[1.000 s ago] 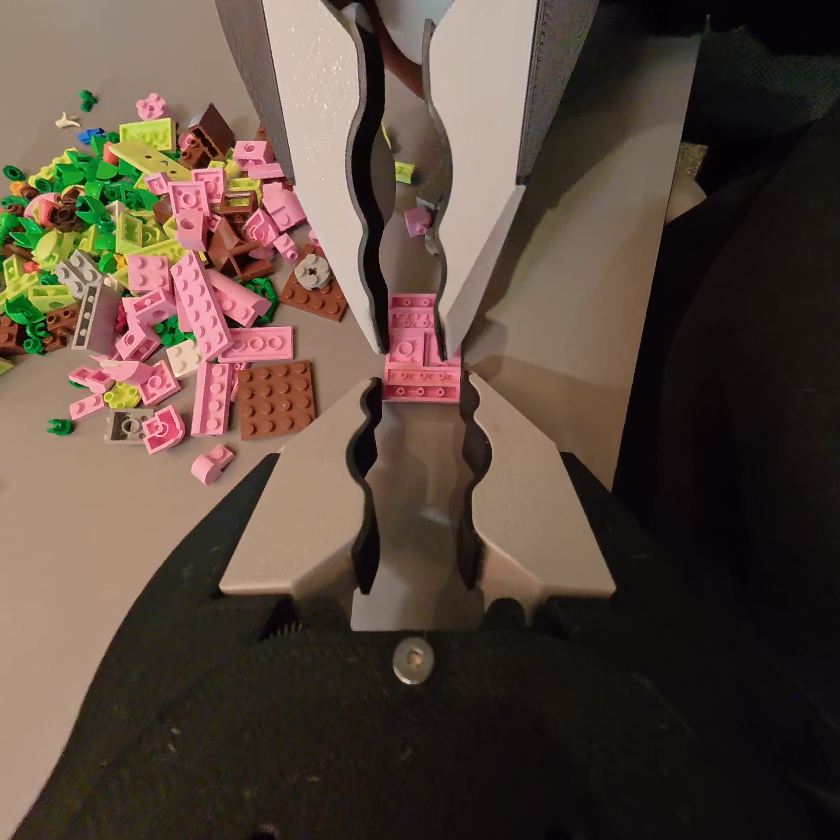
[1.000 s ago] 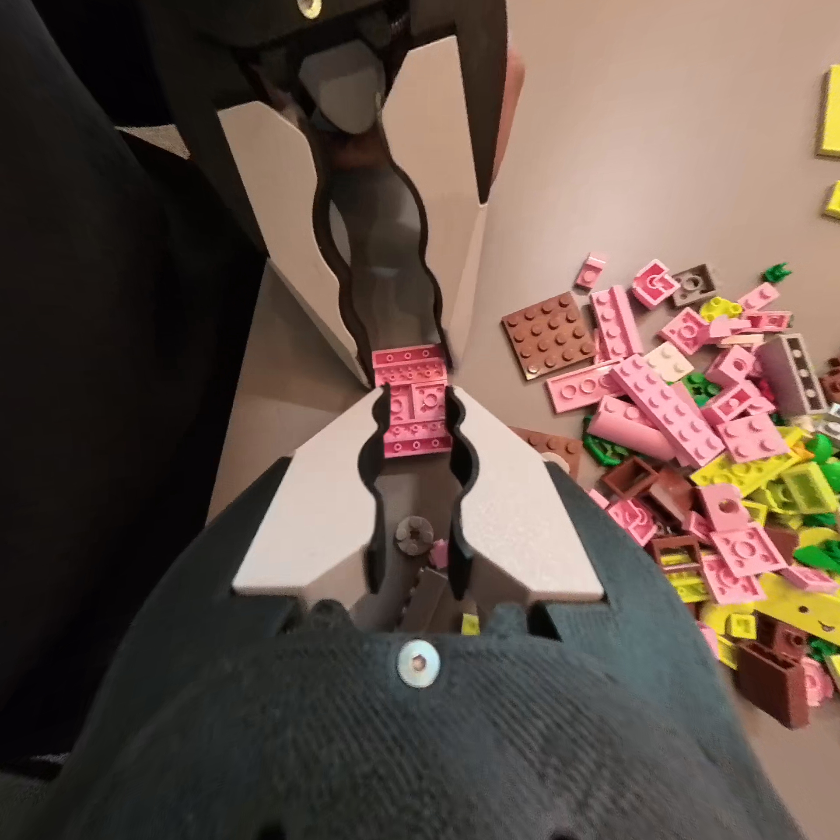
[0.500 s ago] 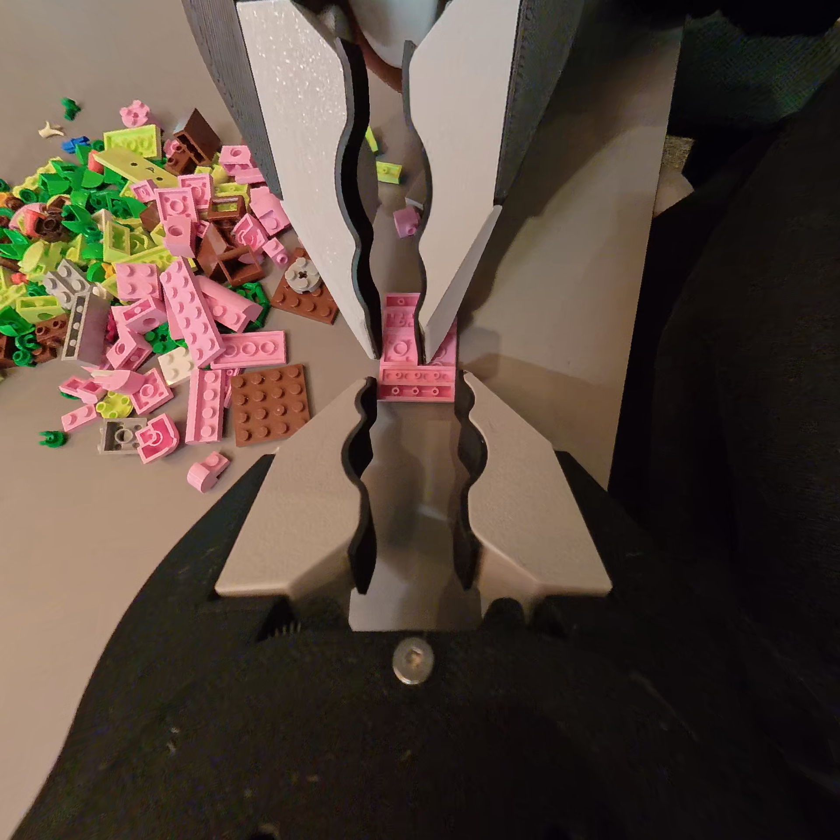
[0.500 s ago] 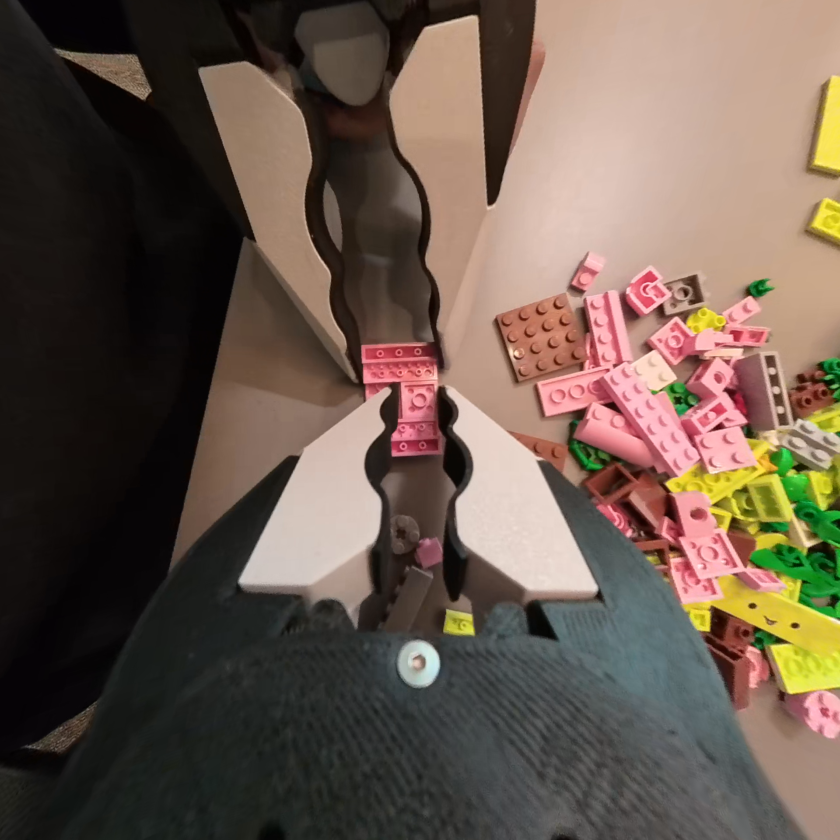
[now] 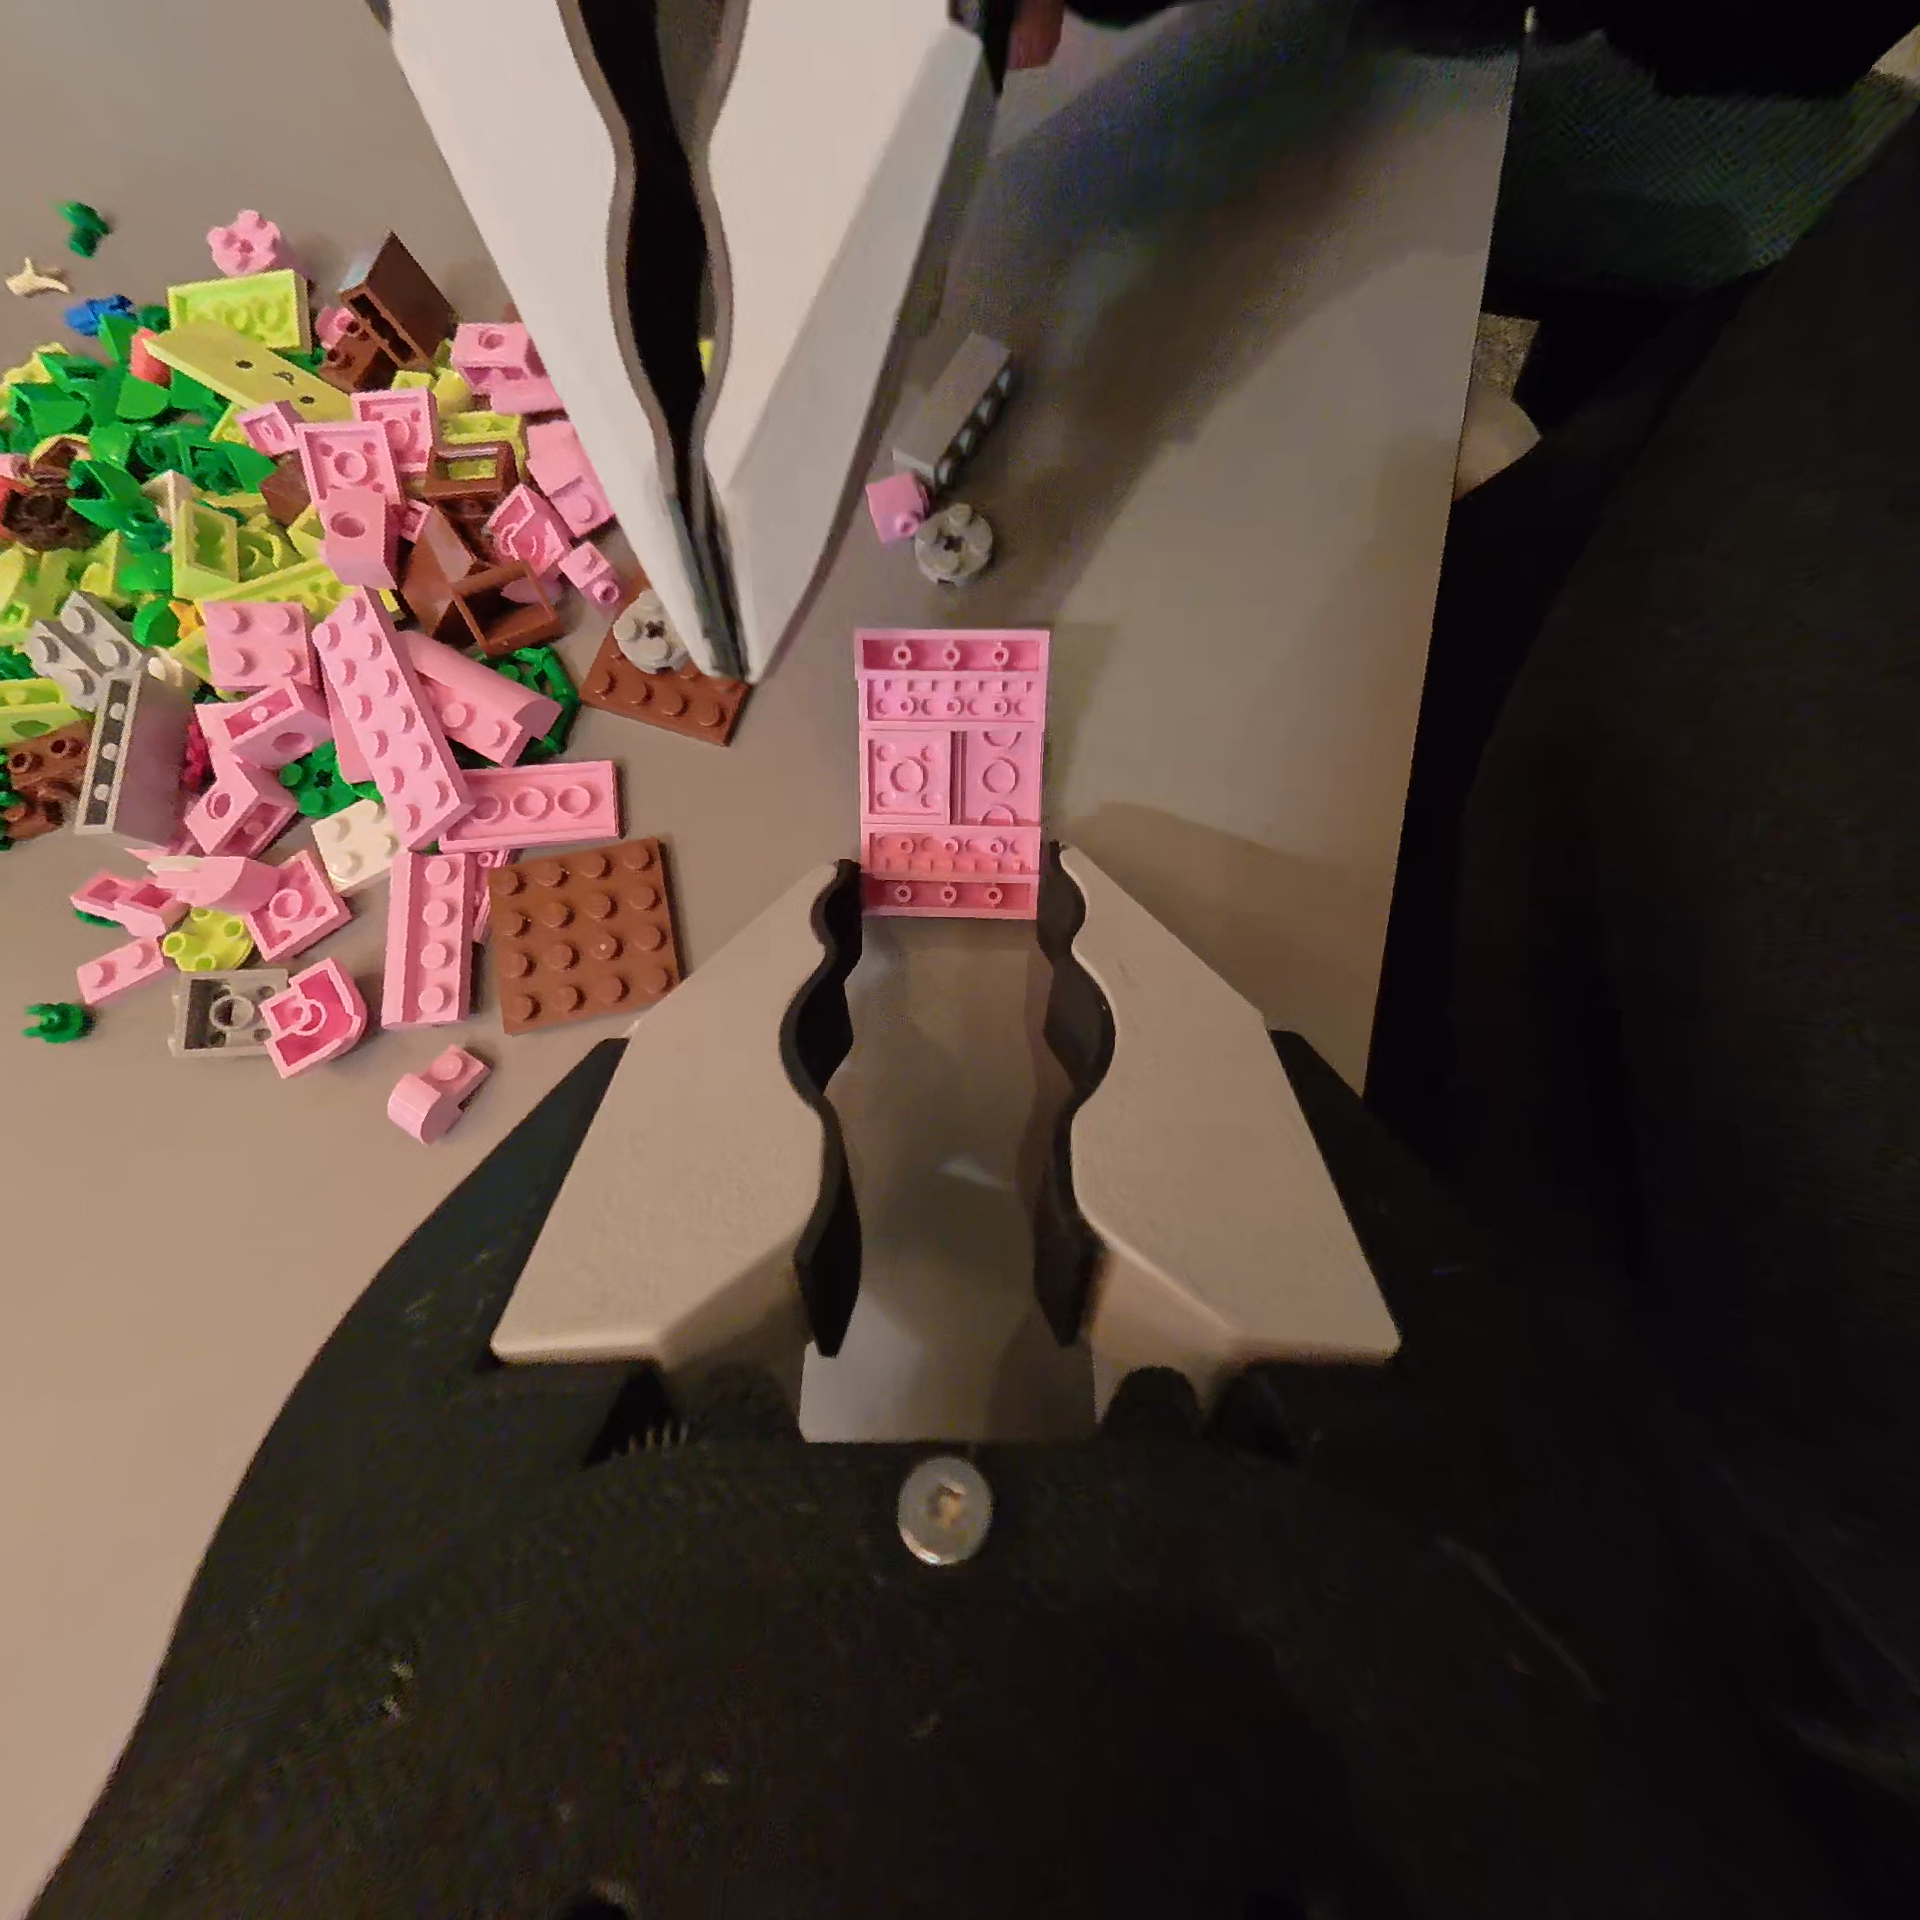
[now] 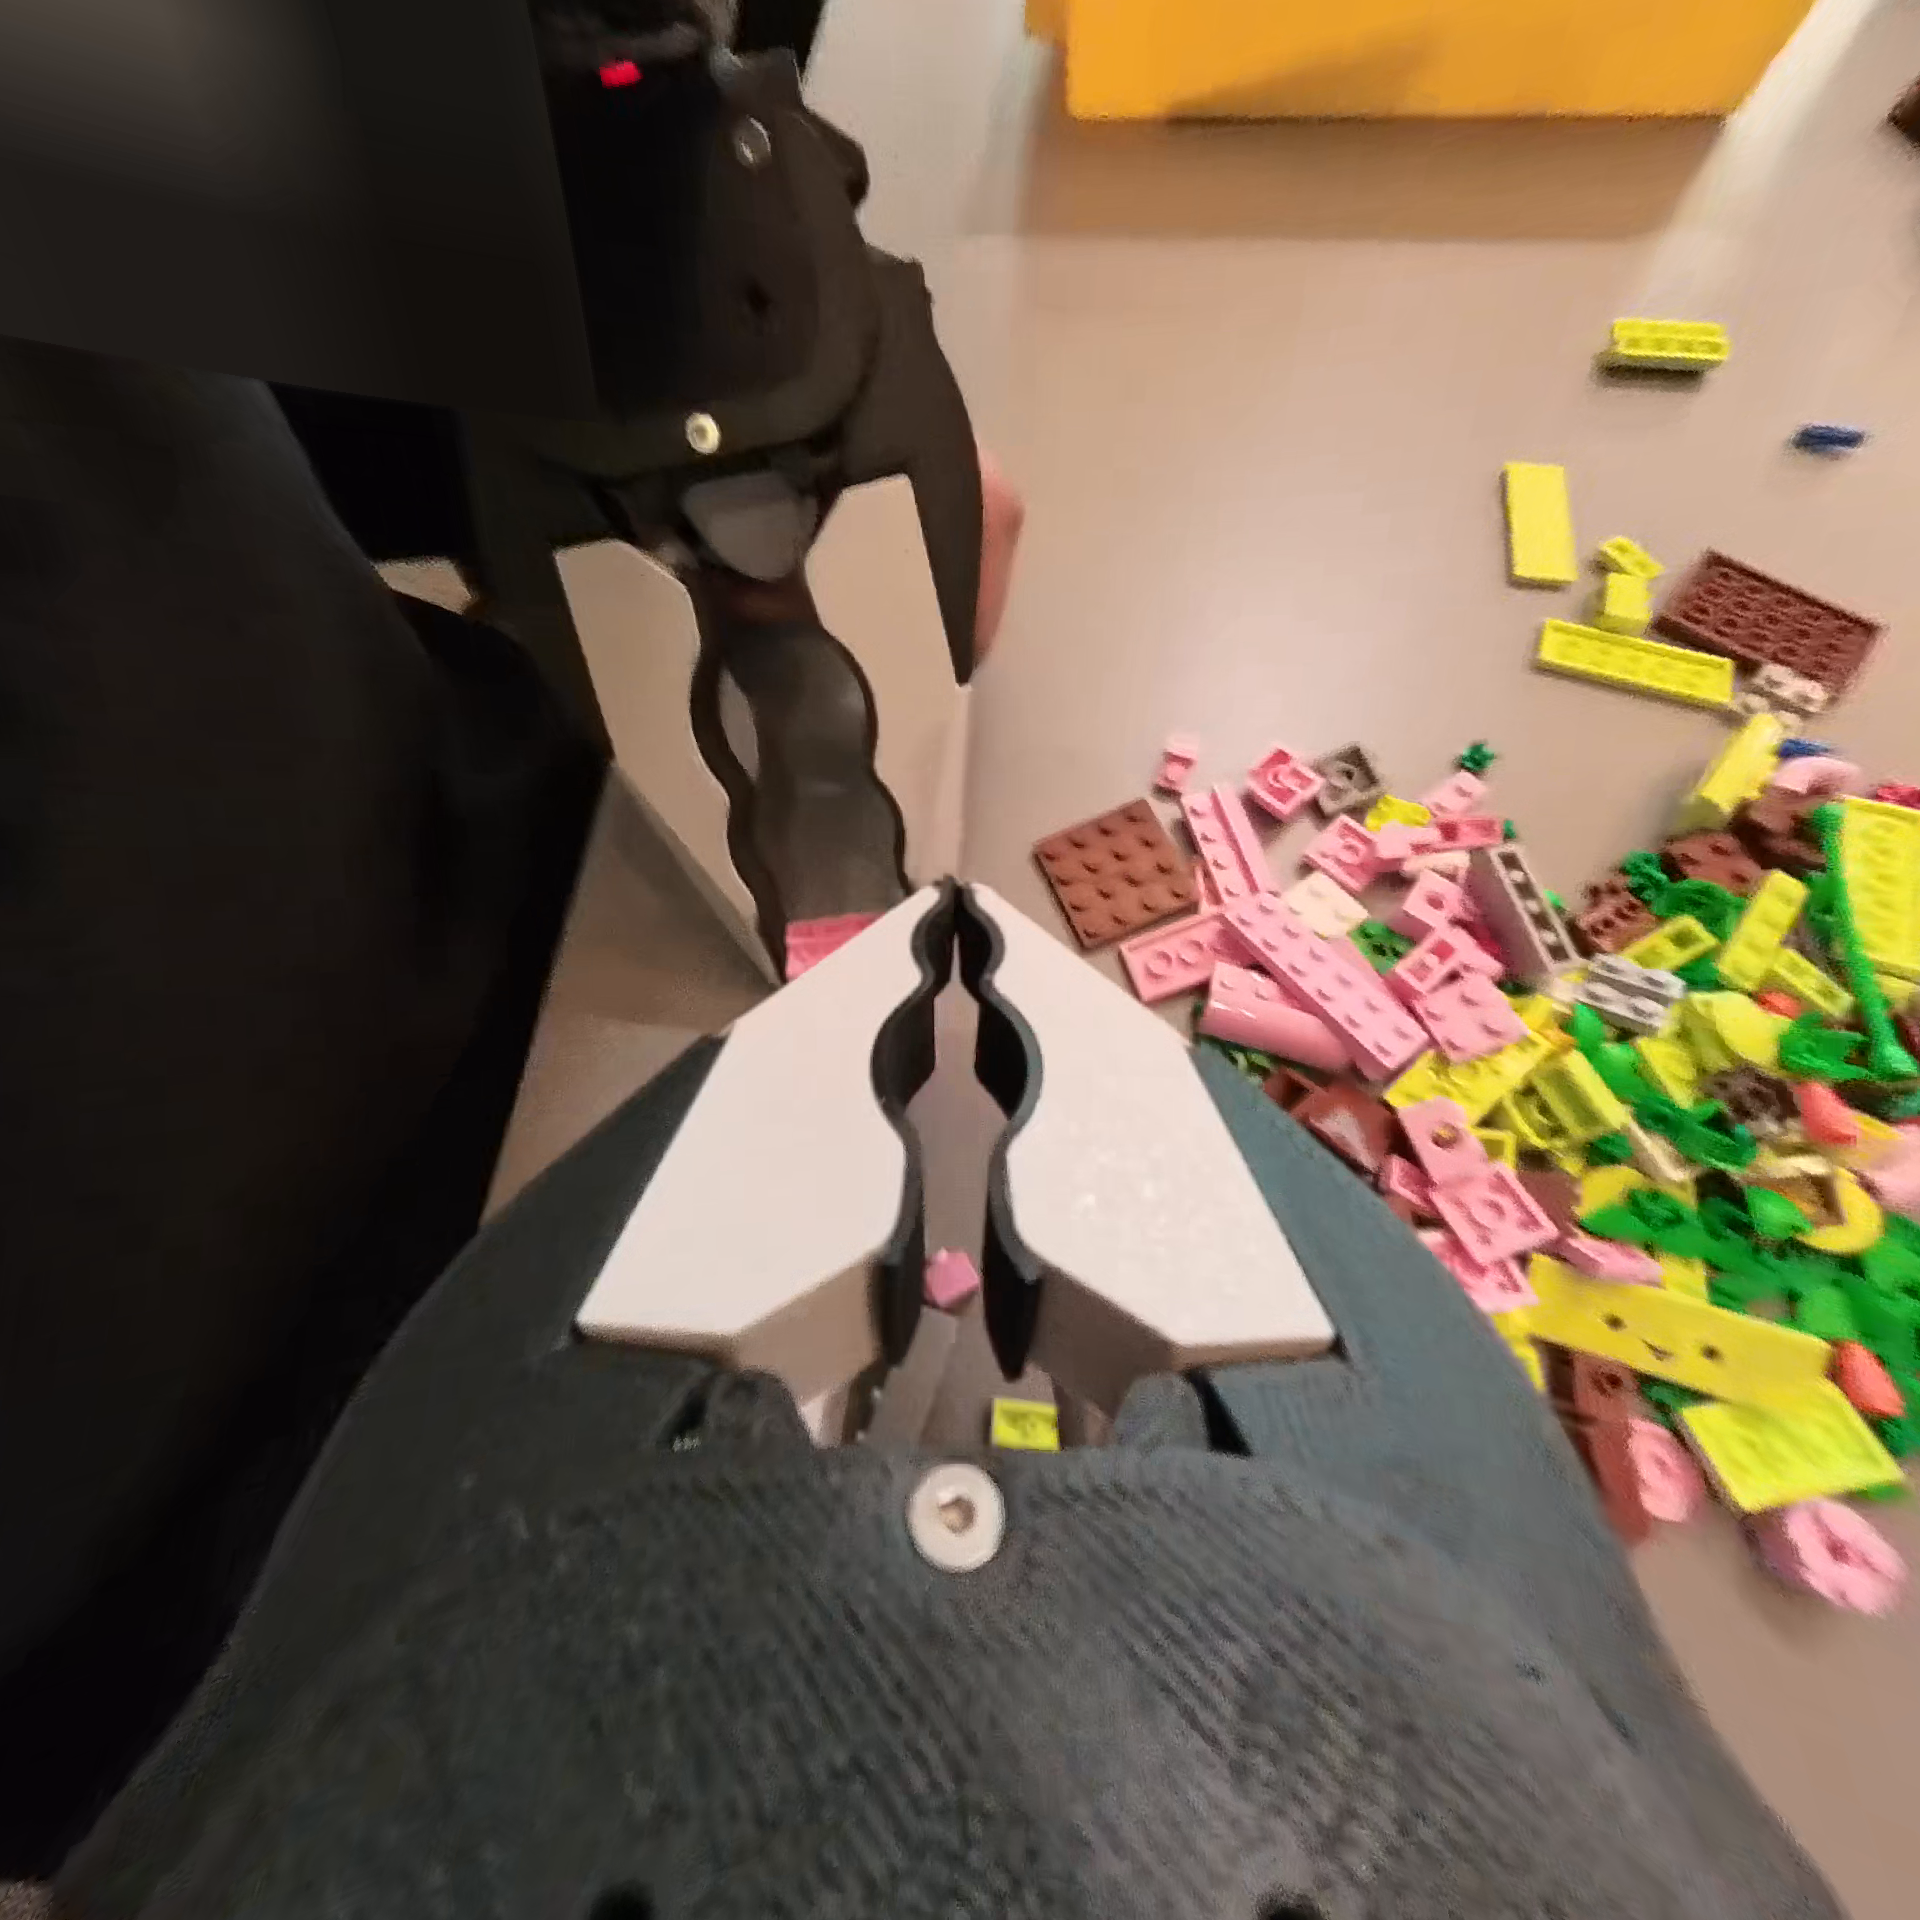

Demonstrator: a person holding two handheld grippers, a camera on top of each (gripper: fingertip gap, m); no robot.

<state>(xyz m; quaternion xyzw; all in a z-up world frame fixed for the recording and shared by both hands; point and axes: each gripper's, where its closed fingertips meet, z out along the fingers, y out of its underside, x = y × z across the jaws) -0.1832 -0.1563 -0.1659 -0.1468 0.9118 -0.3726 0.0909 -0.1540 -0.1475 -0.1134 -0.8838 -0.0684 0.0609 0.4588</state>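
My left gripper [image 5: 951, 878] is shut on a pink plate assembly [image 5: 951, 774], both fingertips pressing its near end. The assembly is several pink plates joined together. It shows its underside and is held just above the grey table [image 5: 1195, 675]. My right gripper [image 6: 954, 894] is shut with its pads together and nothing between them. In the left wrist view it [image 5: 722, 665] hangs just left of the assembly, over a small brown plate [image 5: 665, 701]. In the right wrist view the left gripper [image 6: 842, 914] stands just beyond my right fingertips, with a corner of the pink assembly [image 6: 821, 940] showing.
A pile of loose pink, lime, green and brown bricks [image 5: 260, 623] covers the table's left side; it also shows in the right wrist view [image 6: 1558, 1039]. A brown square plate [image 5: 585, 935] lies near my left finger. A grey brick [image 5: 961, 416] and a round grey piece [image 5: 954, 542] lie beyond the assembly. A yellow box [image 6: 1403, 57] stands far off. The table edge [image 5: 1434, 623] and dark clothing are on the right. The gap from one gripper's tips to the other's is roughly 6 centimetres. My left tips are roughly 7 centimetres from the round grey piece [image 5: 954, 542].
My right gripper, whose fingers straddled the far end of the pink assembly, has closed fully, left it and drawn away to the side. My left gripper kept its hold.
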